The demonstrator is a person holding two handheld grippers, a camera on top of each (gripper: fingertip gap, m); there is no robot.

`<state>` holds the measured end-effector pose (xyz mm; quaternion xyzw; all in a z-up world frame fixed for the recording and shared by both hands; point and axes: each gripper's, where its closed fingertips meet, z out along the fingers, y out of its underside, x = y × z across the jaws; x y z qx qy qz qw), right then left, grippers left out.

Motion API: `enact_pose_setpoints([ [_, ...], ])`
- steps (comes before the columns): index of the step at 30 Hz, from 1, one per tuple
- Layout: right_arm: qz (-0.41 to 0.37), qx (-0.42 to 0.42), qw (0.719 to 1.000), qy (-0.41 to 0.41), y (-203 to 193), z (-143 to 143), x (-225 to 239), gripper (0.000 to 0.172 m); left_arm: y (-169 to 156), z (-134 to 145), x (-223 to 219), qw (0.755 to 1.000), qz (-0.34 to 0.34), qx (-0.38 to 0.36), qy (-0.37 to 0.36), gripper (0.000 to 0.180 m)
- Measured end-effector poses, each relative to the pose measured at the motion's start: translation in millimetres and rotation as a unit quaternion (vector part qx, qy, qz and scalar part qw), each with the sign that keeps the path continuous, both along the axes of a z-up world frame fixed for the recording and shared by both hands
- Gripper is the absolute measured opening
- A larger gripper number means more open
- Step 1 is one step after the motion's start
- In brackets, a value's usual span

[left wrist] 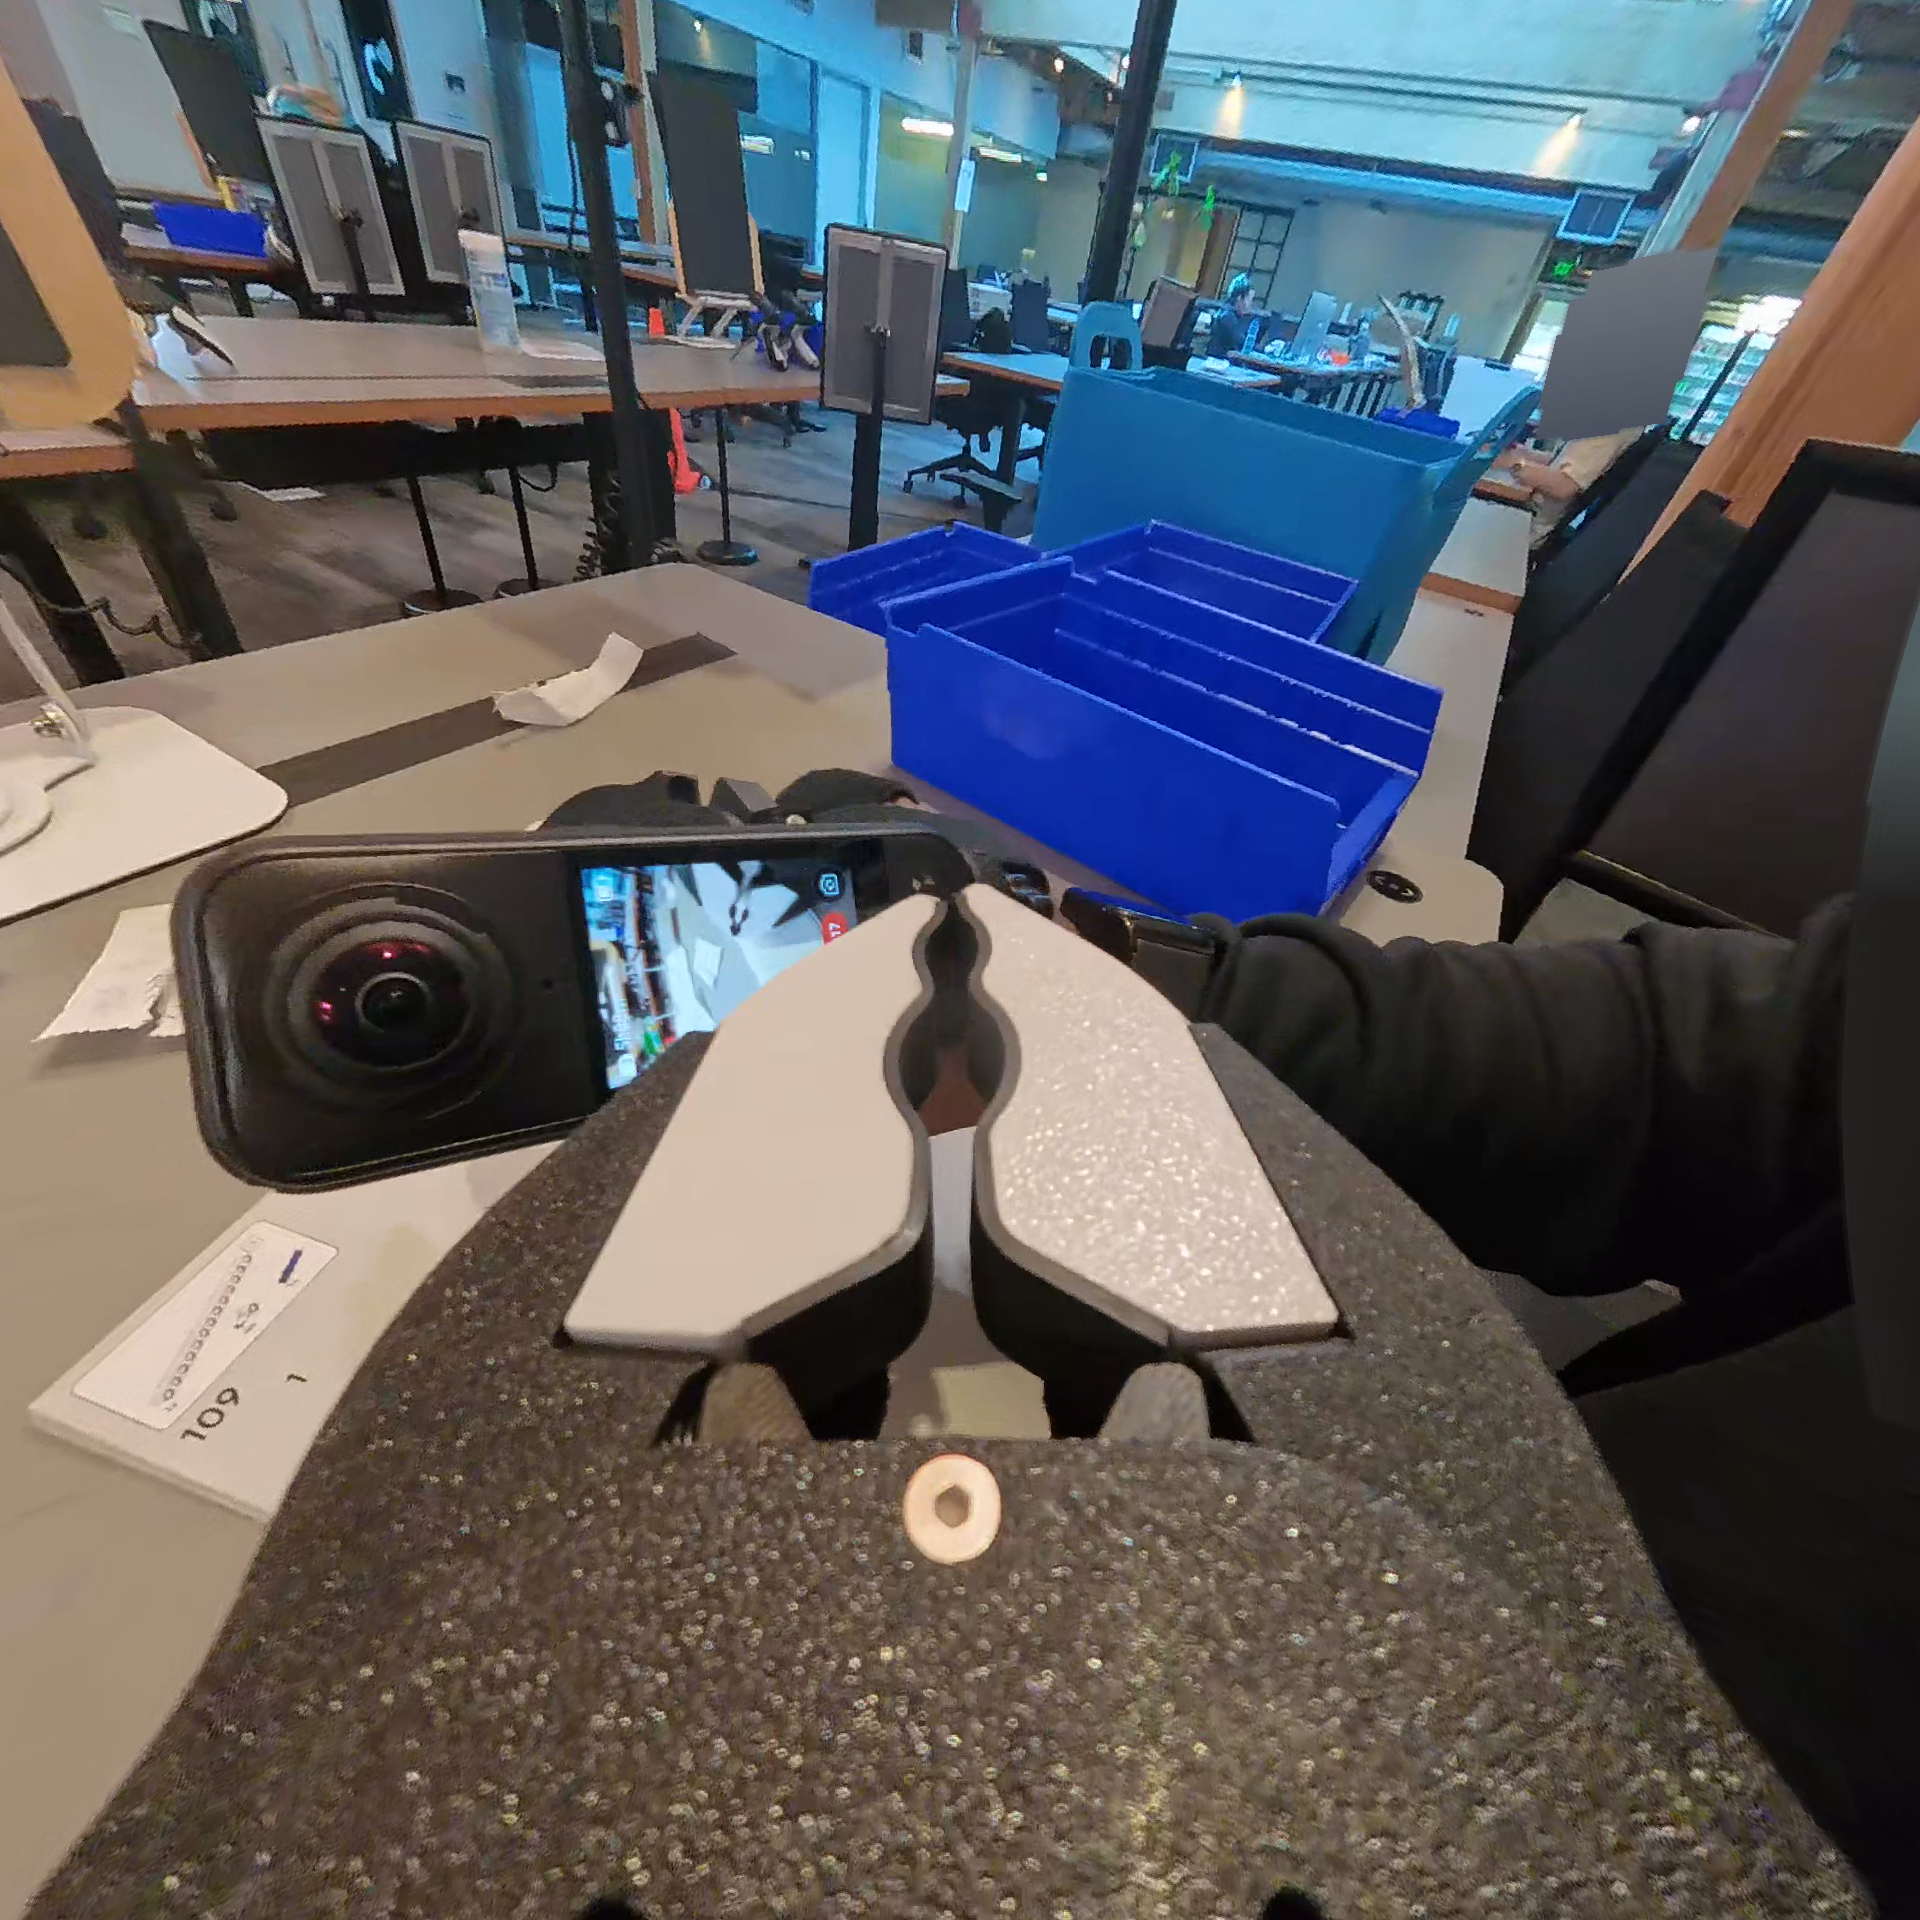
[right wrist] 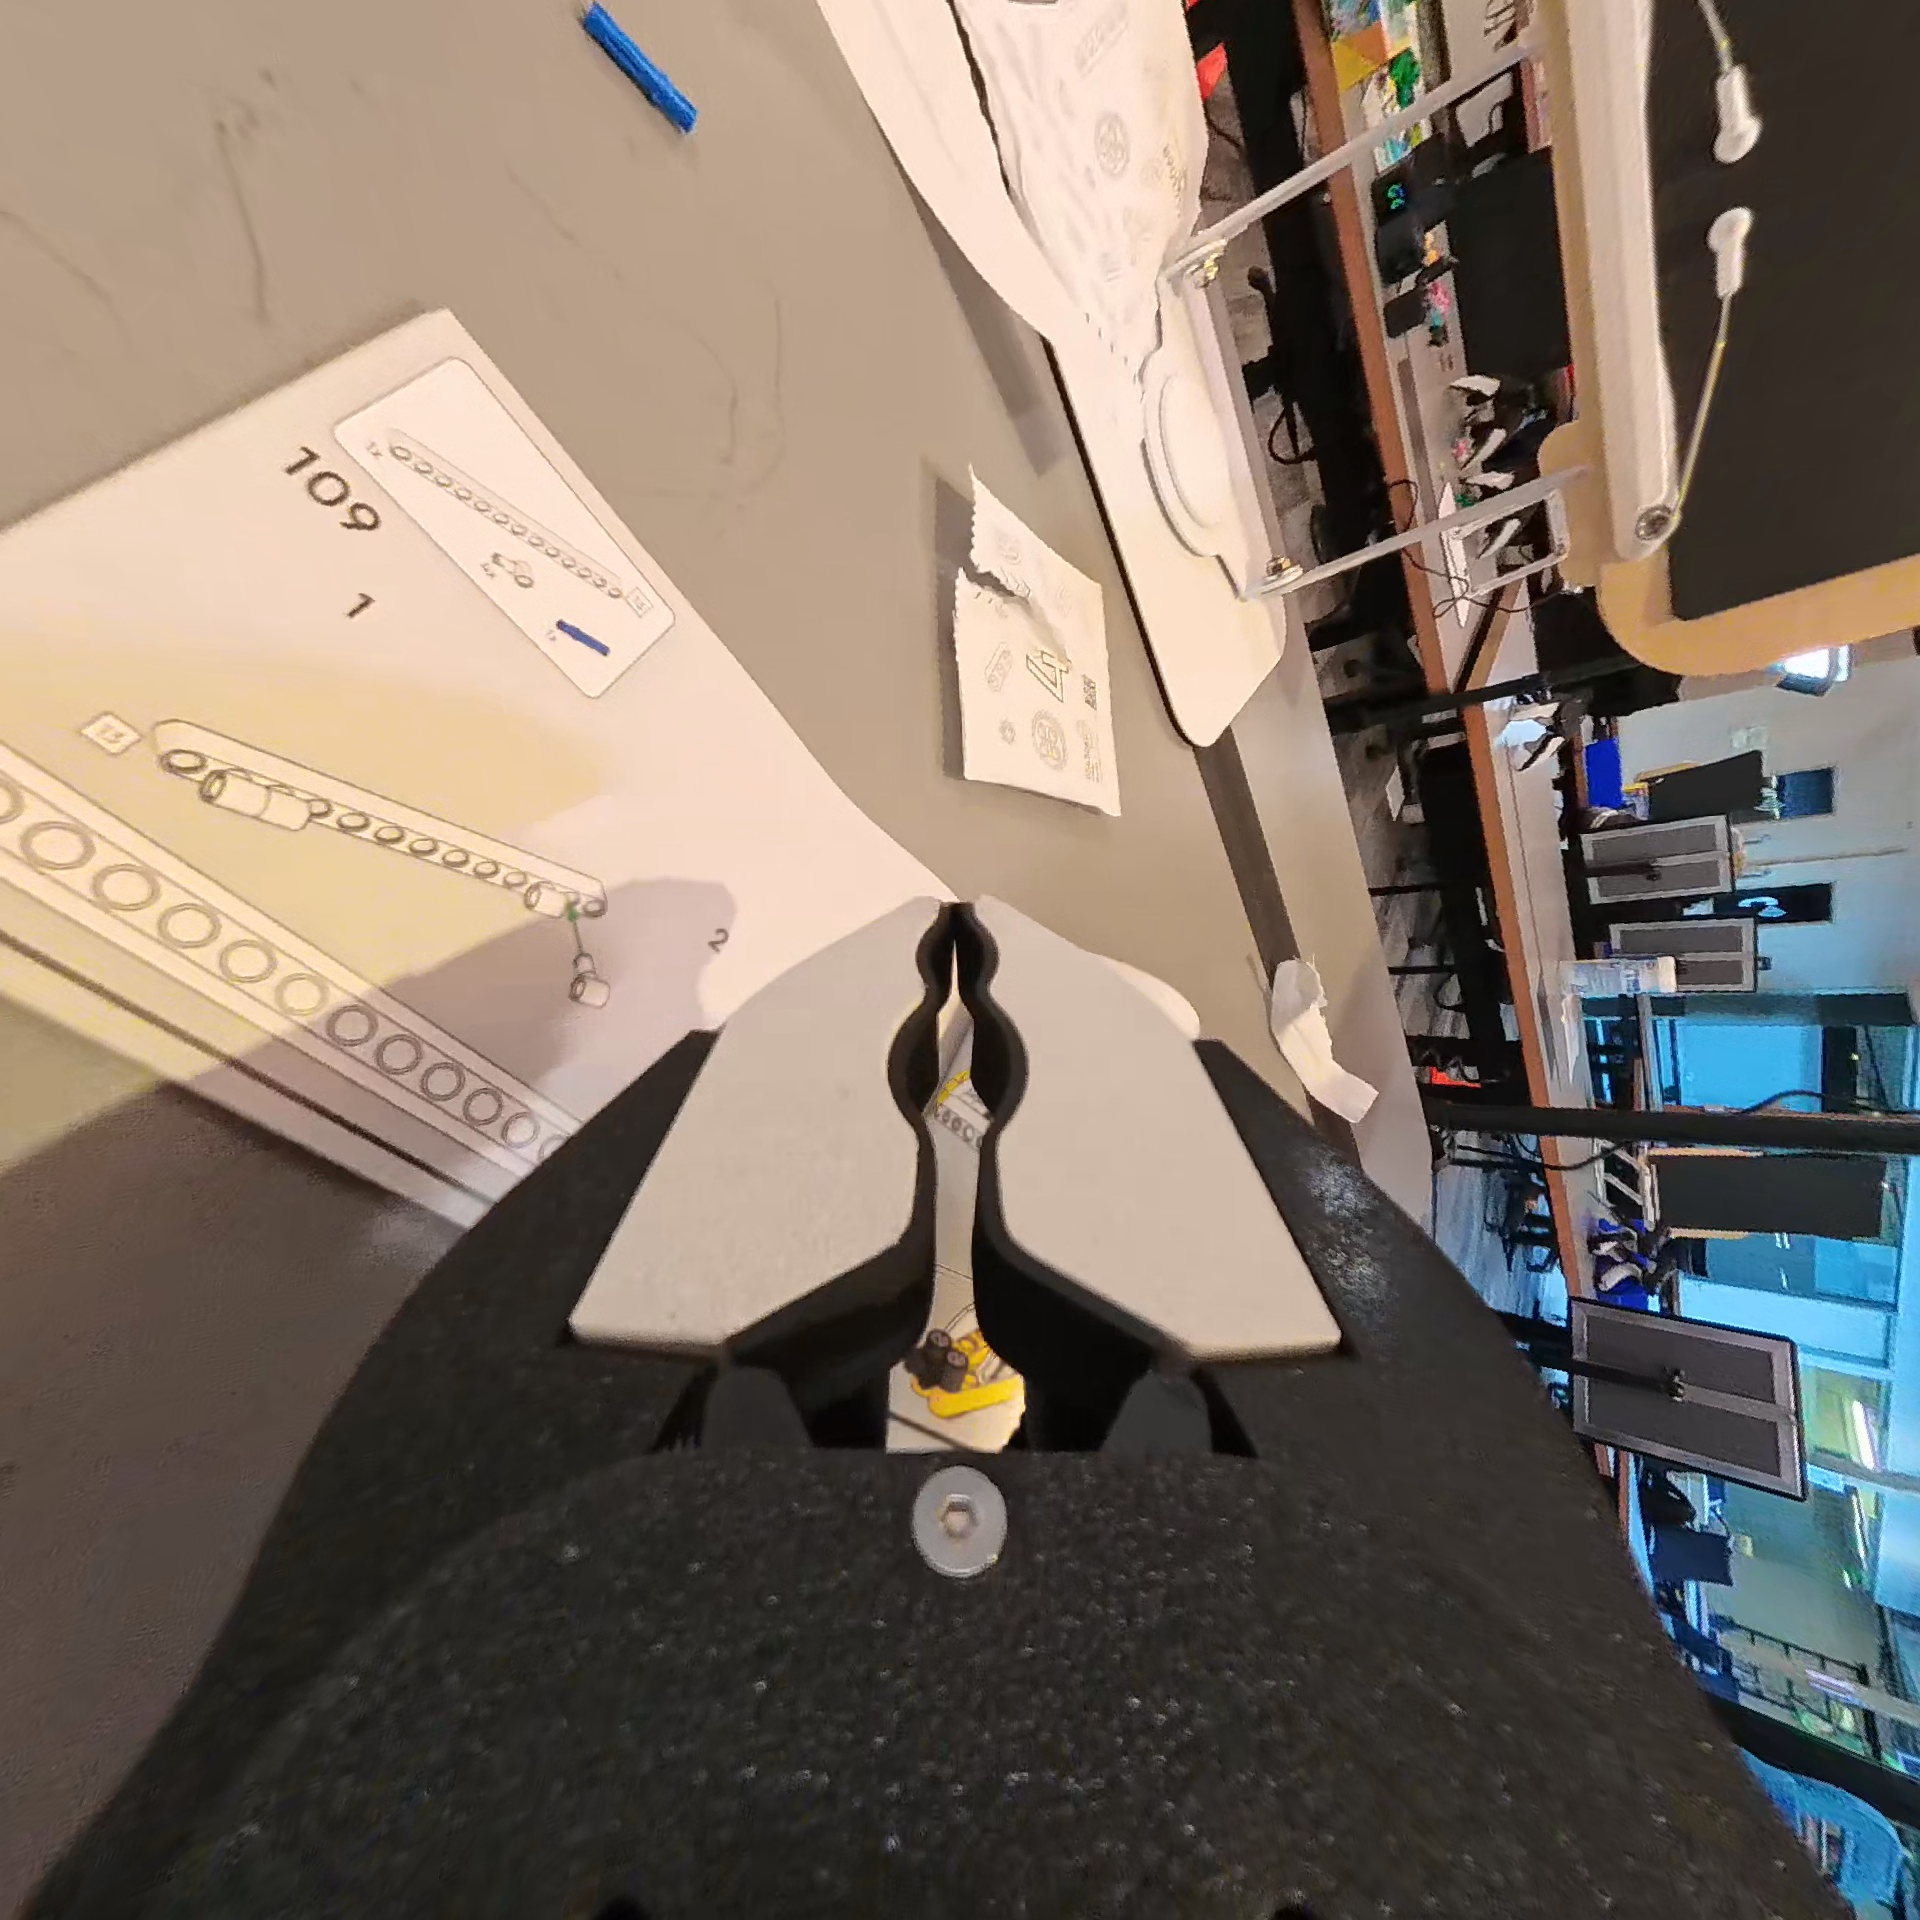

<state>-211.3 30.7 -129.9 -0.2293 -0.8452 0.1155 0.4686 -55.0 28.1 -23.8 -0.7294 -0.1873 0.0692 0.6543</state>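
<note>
Both pairs of fingers pressed tip to tip on nothing: left gripper (left wrist: 951, 914) hovering beside the other gripper's camera (left wrist: 540, 997), right gripper (right wrist: 954, 914) tilted over an open instruction booklet (right wrist: 436, 748), blue pin (right wrist: 638, 67) well apart.

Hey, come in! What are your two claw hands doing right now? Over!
Left gripper shut, nothing held, right behind the other gripper's black camera. Right gripper shut, nothing held, over the open instruction booklet. Blue bins beyond, untouched.
</note>
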Motion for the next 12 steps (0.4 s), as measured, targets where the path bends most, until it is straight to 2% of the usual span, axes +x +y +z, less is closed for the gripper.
enact_pose_setpoints([
  [10,-0.015,0.004,1.000,-0.011,8.8,-5.8,3.7,0.000,4.2,-2.5,3.5,1.000,0.014,-0.019,0.002,0.000],
  [12,-0.009,-0.011,1.000,-0.007,4.3,-2.5,6.1,0.000,5.5,0.8,8.6,1.000,-0.006,-0.010,0.008,0.000],
])
